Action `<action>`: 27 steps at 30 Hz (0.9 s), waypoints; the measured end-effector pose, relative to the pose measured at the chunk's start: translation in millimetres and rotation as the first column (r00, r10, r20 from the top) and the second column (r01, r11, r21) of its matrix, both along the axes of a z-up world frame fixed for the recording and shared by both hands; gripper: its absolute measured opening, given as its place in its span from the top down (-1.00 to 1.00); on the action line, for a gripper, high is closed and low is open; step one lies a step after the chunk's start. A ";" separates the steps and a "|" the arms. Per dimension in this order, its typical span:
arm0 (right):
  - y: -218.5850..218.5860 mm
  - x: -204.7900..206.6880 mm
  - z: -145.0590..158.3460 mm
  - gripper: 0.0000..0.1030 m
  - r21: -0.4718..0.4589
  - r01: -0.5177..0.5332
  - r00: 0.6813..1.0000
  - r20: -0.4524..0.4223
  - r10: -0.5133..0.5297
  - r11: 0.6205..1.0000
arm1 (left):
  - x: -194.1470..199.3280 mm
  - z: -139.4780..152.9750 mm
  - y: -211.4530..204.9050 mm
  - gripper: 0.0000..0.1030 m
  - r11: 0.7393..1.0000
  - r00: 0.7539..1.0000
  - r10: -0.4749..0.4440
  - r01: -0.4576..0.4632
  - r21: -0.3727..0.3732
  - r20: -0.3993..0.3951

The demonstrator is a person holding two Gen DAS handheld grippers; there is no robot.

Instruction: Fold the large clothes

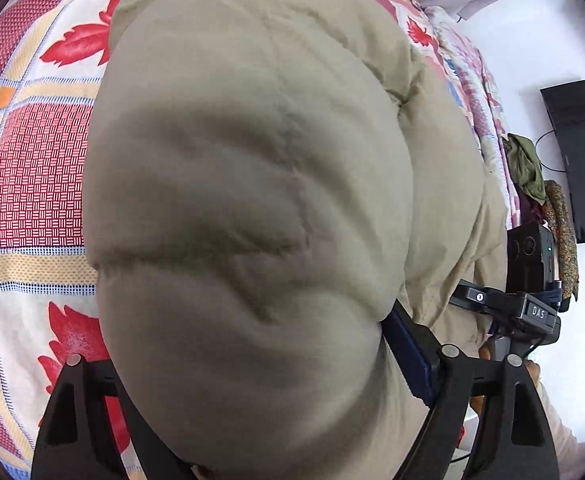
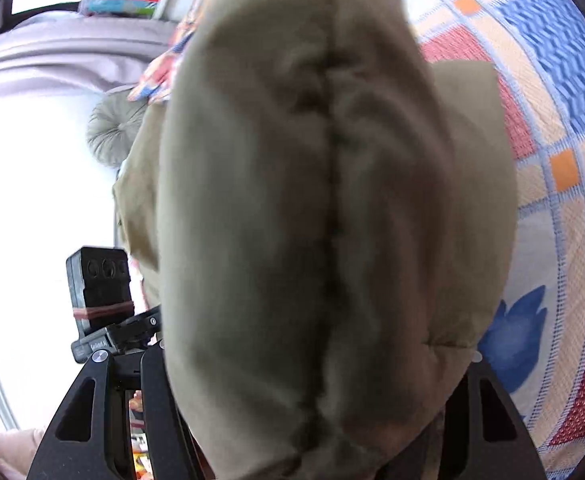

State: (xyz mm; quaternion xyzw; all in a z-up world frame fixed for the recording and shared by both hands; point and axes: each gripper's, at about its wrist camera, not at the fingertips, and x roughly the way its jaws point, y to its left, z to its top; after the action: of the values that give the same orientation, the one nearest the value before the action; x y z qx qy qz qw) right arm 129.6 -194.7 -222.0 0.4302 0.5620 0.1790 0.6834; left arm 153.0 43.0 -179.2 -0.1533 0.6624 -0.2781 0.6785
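Where padded khaki jacket [image 1: 244, 200] bulges, patchwork bedspread [image 1: 32, 184], white wall [image 1: 540, 52], dark screen [image 1: 584, 152]

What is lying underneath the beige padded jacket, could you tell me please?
The beige padded jacket lies over a patterned bedspread of red, blue and orange squares with leaf prints, showing around its edges. What lies directly beneath the jacket's middle is covered.
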 end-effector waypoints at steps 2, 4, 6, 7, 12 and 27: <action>-7.1 -2.6 -3.0 -0.28 -0.001 0.027 0.999 -0.018 -0.027 1.000 | -1.1 -7.3 2.7 -0.78 1.000 1.000 0.004 -0.004 0.022 -0.004; -4.7 -4.1 2.0 -0.28 -0.018 0.042 0.999 -0.031 -0.043 0.999 | -3.5 -7.7 -2.5 -0.78 0.999 1.000 0.000 0.000 0.043 -0.001; -11.8 -16.7 7.5 -0.31 -0.052 0.047 0.998 -0.038 -0.049 0.998 | -3.5 -4.9 -3.6 -0.78 0.997 1.000 -0.005 0.005 0.073 0.002; -13.5 -18.8 12.1 -0.31 -0.079 0.050 0.998 -0.040 -0.053 0.996 | -2.0 0.1 -5.5 -0.78 0.996 1.000 -0.001 0.001 0.084 0.004; -30.1 -39.3 36.1 -0.34 -0.156 0.093 0.995 -0.021 -0.098 0.983 | 0.0 26.9 8.0 -0.78 0.992 0.999 0.025 -0.031 0.121 0.047; -56.4 -127.1 112.8 0.29 -0.328 0.330 0.941 0.186 -0.282 0.885 | 43.2 68.8 -16.8 -0.78 0.974 0.944 -0.001 -0.073 0.213 0.329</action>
State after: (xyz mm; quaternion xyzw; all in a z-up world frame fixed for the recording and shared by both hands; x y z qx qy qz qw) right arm 2.5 -251.2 -109.2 0.3705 0.4631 -0.0073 0.8051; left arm 196.2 26.3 -110.5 -0.0404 0.5645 -0.2115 0.7968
